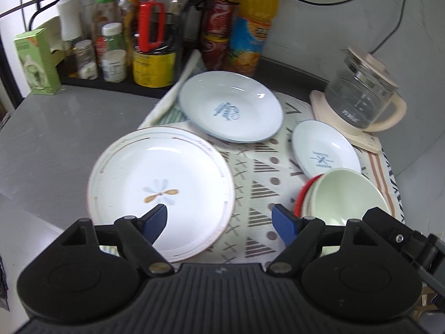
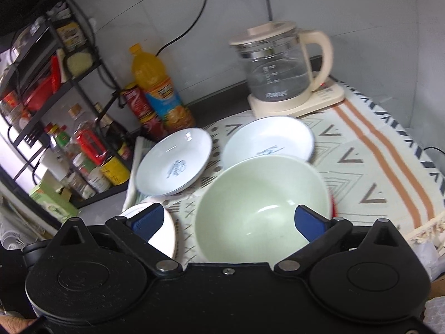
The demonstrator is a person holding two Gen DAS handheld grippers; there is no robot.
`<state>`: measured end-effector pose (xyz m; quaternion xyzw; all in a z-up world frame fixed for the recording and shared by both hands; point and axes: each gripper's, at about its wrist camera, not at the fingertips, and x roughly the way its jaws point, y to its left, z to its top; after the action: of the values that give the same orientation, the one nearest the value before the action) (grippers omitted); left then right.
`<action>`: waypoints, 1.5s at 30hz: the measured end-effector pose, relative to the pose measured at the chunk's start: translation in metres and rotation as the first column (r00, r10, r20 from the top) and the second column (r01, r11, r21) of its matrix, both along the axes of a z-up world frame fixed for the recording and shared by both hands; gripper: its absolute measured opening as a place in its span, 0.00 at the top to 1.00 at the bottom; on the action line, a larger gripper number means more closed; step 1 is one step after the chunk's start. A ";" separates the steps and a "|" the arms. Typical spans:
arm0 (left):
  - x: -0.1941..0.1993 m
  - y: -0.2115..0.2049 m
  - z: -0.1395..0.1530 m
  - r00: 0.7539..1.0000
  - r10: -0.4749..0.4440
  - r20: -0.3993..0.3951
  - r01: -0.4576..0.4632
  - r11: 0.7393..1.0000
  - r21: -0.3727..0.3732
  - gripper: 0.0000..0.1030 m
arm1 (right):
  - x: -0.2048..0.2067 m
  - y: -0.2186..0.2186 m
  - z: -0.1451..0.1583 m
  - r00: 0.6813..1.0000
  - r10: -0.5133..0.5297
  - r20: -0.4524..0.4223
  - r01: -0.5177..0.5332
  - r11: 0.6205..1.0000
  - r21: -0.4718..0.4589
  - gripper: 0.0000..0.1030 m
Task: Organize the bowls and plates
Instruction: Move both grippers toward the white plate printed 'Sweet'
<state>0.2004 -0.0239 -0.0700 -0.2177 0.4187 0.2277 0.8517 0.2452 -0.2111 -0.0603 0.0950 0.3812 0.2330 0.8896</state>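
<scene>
A large white plate with a flower motif lies at the left edge of the patterned cloth. Behind it sit a deep blue-rimmed plate and a smaller one. A pale green bowl is nested in a stack with a red rim showing. My left gripper hovers open over the big plate's right edge, its pads pressing on nothing. My right gripper stands wide open above the green bowl, one finger over the bowl's inside and the other over the white plate.
A glass kettle on its cream base stands at the back right of the cloth. Bottles, jars and cans crowd the back left by a black rack. An orange juice bottle stands behind the plates. Grey counter lies left.
</scene>
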 end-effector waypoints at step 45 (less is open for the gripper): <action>0.055 0.173 -0.026 0.999 -0.045 -0.010 0.044 0.992 -0.118 0.23 | 0.028 0.172 -0.022 0.997 0.034 -0.075 -0.042 0.993 -0.110 0.17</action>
<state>0.2550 0.1493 -0.0956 -0.2565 0.4415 0.1850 0.8397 0.2737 -0.0392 -0.0820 0.0462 0.4274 0.2249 0.8744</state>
